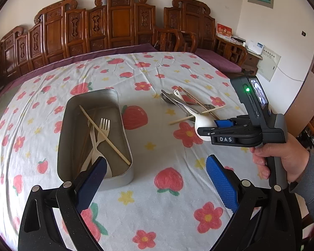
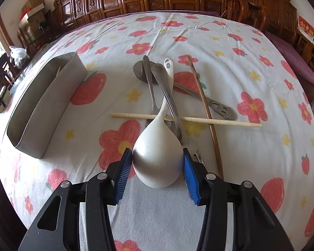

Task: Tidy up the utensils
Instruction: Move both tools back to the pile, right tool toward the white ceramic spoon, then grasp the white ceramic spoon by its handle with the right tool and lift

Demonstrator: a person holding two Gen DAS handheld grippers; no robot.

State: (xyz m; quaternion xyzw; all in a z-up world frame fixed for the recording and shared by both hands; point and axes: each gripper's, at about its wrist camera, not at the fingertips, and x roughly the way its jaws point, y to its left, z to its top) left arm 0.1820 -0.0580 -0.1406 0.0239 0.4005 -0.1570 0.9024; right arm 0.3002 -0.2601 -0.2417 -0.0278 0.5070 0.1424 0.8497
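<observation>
So that it can go in the tin (image 1: 73, 113) with the forks, the right gripper (image 2: 157, 163) squeezes the spoon (image 2: 157, 152) bowl, while the left gripper (image 1: 155, 173) waits wide open.

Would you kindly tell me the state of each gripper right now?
Left gripper: open, holding nothing.
Right gripper: fingers closed on the bowl of the white spoon.
</observation>
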